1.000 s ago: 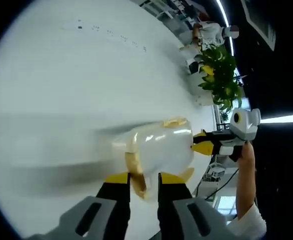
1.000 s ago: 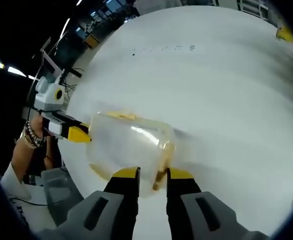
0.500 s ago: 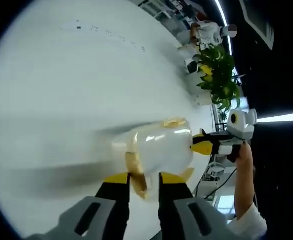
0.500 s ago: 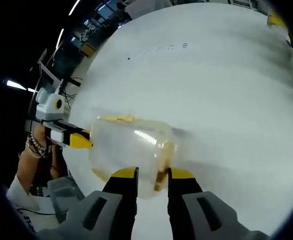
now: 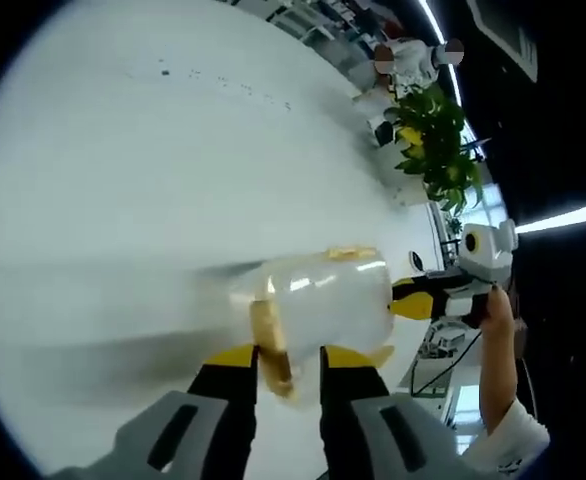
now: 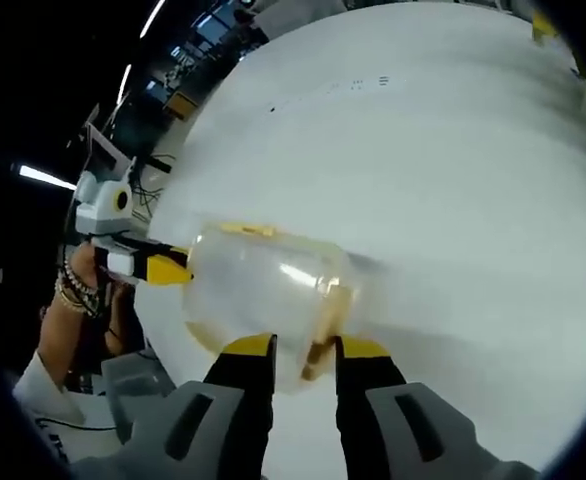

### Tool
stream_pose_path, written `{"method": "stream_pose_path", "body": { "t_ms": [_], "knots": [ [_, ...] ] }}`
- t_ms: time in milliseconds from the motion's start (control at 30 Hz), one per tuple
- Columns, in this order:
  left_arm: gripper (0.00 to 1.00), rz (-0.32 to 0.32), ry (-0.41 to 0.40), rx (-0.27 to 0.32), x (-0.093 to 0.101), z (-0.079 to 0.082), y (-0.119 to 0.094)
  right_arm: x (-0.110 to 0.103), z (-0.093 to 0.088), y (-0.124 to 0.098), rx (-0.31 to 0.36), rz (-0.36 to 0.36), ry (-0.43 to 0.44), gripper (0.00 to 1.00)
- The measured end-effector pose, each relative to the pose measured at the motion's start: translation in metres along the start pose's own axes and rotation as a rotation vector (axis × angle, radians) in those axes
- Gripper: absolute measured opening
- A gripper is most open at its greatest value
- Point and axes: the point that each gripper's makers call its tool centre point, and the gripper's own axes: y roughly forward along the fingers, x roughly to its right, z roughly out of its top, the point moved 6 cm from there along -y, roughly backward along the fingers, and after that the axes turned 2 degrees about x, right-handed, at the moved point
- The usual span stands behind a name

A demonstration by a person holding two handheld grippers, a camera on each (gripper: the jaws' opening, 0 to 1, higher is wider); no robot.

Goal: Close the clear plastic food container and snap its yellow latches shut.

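Observation:
The clear plastic food container [image 5: 323,298] hangs just over the white table [image 5: 123,200], held end to end between both grippers. My left gripper [image 5: 288,357] is shut on the yellow latch [image 5: 271,345] at the container's near end. The right gripper's yellow tips [image 5: 413,302] meet the far end. In the right gripper view the container [image 6: 258,295] lies crosswise. There my right gripper [image 6: 305,347] is shut on a yellow latch [image 6: 320,330], and the left gripper [image 6: 158,268] touches the opposite end. Another yellow latch [image 6: 243,230] shows along the top edge.
A green potted plant [image 5: 435,140] stands beyond the table's far edge, with a person [image 5: 408,60] behind it. A hand [image 5: 498,330] holds the right gripper; a wrist with bracelets [image 6: 73,290] holds the left one. Small dark marks [image 5: 223,80] dot the tabletop.
Both views have shifted slightly with the hands. The container stays held between the two grippers, and neither grip has changed.

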Motion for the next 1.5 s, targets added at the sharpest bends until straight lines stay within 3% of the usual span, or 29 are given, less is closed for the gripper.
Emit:
{"method": "stream_pose_path", "body": {
  "t_ms": [200, 267, 300, 333, 400, 433, 500, 533, 600, 700, 767, 1000, 1067, 1267, 1400, 1500],
  "knots": [
    [0.17, -0.002, -0.008, 0.015, -0.009, -0.010, -0.012, -0.008, -0.003, 0.006, 0.002, 0.020, -0.036, 0.21],
    [0.17, -0.011, -0.002, 0.050, -0.011, -0.013, -0.016, -0.010, -0.003, 0.007, 0.022, 0.027, -0.046, 0.21],
    [0.17, -0.002, 0.022, 0.076, -0.011, -0.013, -0.017, -0.011, -0.003, 0.006, 0.032, 0.027, -0.080, 0.20],
    [0.15, 0.002, 0.113, 0.131, -0.010, -0.011, -0.021, -0.008, 0.000, 0.005, 0.029, 0.015, -0.096, 0.19],
    [0.12, 0.009, 0.221, 0.179, -0.009, -0.010, -0.027, -0.007, 0.007, -0.001, 0.060, -0.021, -0.174, 0.14],
    [0.13, 0.028, 0.299, 0.230, -0.008, -0.008, -0.033, -0.008, 0.014, -0.006, 0.113, -0.037, -0.178, 0.12],
    [0.12, 0.047, 0.373, 0.302, -0.002, -0.005, -0.045, -0.014, 0.026, -0.016, 0.214, -0.042, -0.148, 0.07],
    [0.10, 0.037, 0.373, 0.337, 0.002, -0.004, -0.048, -0.016, 0.029, -0.018, 0.234, -0.037, -0.150, 0.01],
    [0.01, -0.028, 0.327, 0.444, 0.017, -0.002, -0.055, -0.026, 0.038, -0.023, 0.318, -0.006, -0.165, 0.00],
    [0.00, -0.093, 0.312, 0.538, 0.035, -0.005, -0.051, -0.045, 0.038, -0.014, 0.314, 0.045, -0.193, 0.00],
    [0.00, -0.092, 0.307, 0.521, 0.040, -0.011, -0.039, -0.056, 0.037, -0.004, 0.293, 0.062, -0.234, 0.00],
    [0.00, -0.136, 0.245, 0.448, 0.048, -0.020, 0.002, -0.070, 0.034, 0.030, 0.219, 0.023, -0.324, 0.00],
    [0.00, -0.139, 0.236, 0.430, 0.048, -0.022, 0.007, -0.071, 0.033, 0.036, 0.208, 0.022, -0.330, 0.00],
    [0.00, -0.236, 0.205, 0.322, 0.054, -0.046, 0.014, -0.068, 0.040, 0.045, 0.189, -0.005, -0.359, 0.00],
    [0.00, -0.216, 0.222, 0.311, 0.047, -0.054, 0.016, -0.067, 0.055, 0.044, 0.208, -0.012, -0.353, 0.00],
    [0.00, -0.236, 0.203, 0.320, 0.046, -0.055, 0.013, -0.066, 0.066, 0.045, 0.220, -0.038, -0.360, 0.00]
  ]
}}
